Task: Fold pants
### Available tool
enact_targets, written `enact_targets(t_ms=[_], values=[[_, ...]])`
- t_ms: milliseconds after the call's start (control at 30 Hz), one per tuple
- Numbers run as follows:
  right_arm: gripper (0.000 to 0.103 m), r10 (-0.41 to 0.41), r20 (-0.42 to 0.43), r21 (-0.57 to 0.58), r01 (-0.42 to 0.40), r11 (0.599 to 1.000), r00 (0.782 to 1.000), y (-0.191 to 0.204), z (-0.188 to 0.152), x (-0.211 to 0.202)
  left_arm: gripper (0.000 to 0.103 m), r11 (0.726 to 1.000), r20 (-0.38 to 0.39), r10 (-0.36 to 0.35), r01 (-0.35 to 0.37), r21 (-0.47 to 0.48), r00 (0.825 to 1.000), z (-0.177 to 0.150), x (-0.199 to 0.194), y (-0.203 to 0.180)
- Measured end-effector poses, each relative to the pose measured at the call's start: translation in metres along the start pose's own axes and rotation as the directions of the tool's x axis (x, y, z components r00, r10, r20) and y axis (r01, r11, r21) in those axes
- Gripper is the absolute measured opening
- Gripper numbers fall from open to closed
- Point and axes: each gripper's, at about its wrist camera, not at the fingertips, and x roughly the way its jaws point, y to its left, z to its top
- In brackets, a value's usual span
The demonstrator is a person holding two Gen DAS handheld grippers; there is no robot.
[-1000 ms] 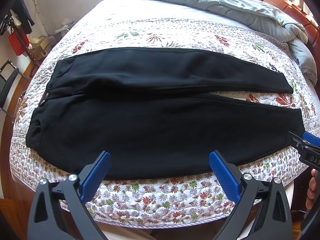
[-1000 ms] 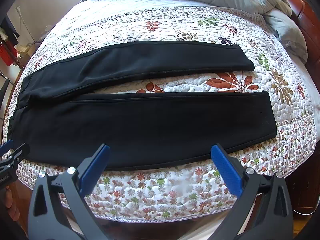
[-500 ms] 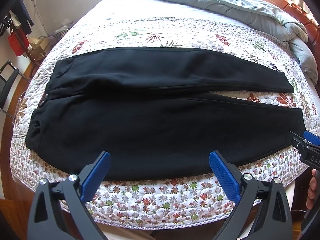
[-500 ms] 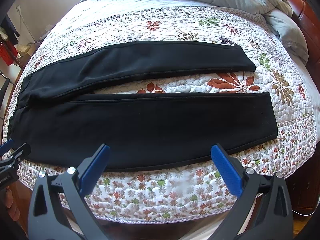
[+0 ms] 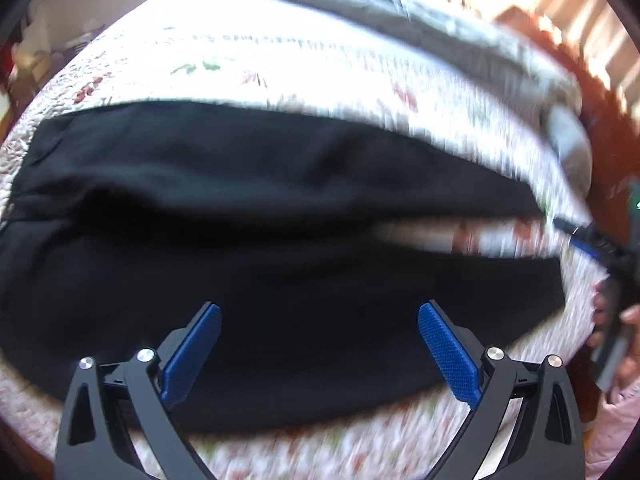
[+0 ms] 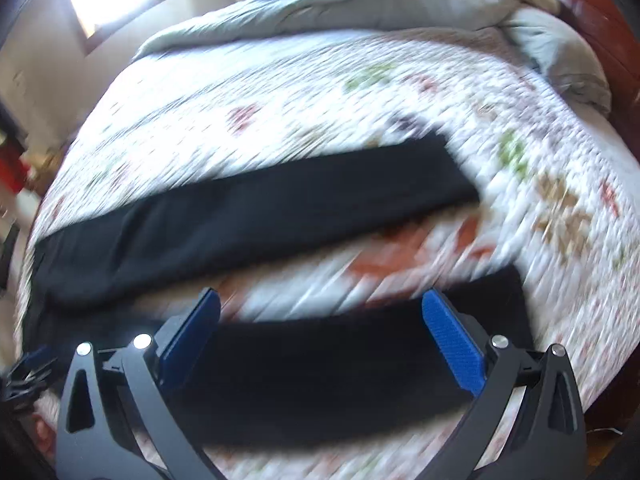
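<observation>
Black pants [image 5: 260, 240] lie flat across the floral quilt, waist to the left, the two legs running right with a strip of quilt between them. My left gripper [image 5: 320, 344] is open and empty, low over the near leg. My right gripper [image 6: 320, 340] is open and empty over the near leg [image 6: 320, 372] toward its cuff; the far leg [image 6: 260, 216] lies beyond. Each gripper shows at the edge of the other's view, the right one [image 5: 588, 238] and the left one [image 6: 24, 372]. Both views are motion-blurred.
The floral quilt [image 6: 280, 92] covers the bed. A rumpled grey duvet [image 6: 380, 4] lies along the far side. A wooden bed frame [image 6: 612, 40] runs at the right. The bed's near edge [image 5: 320, 452] is just below the pants.
Both grippers have moved forward and down toward the pants, which now fill more of each view. The right gripper has tilted and shifted further over the near leg. Both stay open.
</observation>
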Motion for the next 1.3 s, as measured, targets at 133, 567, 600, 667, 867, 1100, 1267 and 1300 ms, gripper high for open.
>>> enact_targets(t_ms=[133, 567, 600, 667, 867, 1100, 1267, 1300], values=[[0.100, -0.080, -0.104, -0.008, 0.080, 0.997, 0.991, -0.057, 0.069, 0.060, 0.099, 0.996, 0.000, 0.056, -0.056, 0.064, 0.998, 0.046, 0.035, -0.006], [0.100, 0.000, -0.314, -0.056, -0.019, 0.998, 0.950, -0.120, 0.137, 0.150, 0.099, 0.981, -0.087, -0.040, 0.056, 0.185, 0.995, 0.150, 0.122, -0.054], [0.097, 0.010, -0.313, -0.097, -0.042, 0.994, 0.950, -0.114, 0.136, 0.148, 0.099, 0.979, -0.098, -0.047, 0.065, 0.195, 0.994, 0.152, 0.127, -0.056], [0.067, 0.000, -0.304, -0.160, -0.051, 0.986, 0.953, -0.107, 0.135, 0.143, 0.099, 0.973, -0.130, -0.062, 0.089, 0.213, 0.990, 0.157, 0.140, -0.060], [0.006, 0.015, -0.240, -0.228, -0.072, 0.971, 0.971, -0.108, 0.134, 0.108, 0.099, 0.945, -0.197, -0.075, 0.133, 0.300, 0.978, 0.171, 0.173, -0.074], [0.006, 0.256, -0.109, -0.209, -0.273, 0.939, 0.961, -0.124, 0.140, 0.038, 0.099, 0.849, -0.257, -0.159, 0.265, 0.457, 0.953, 0.182, 0.203, -0.100], [0.006, 0.311, -0.036, -0.249, -0.310, 0.918, 0.950, -0.120, 0.149, 0.006, 0.099, 0.772, -0.367, -0.284, 0.439, 0.460, 0.885, 0.187, 0.218, -0.118], [0.006, 0.312, -0.026, -0.254, -0.308, 0.917, 0.950, -0.118, 0.152, 0.005, 0.099, 0.757, -0.394, -0.295, 0.465, 0.459, 0.870, 0.186, 0.221, -0.121]])
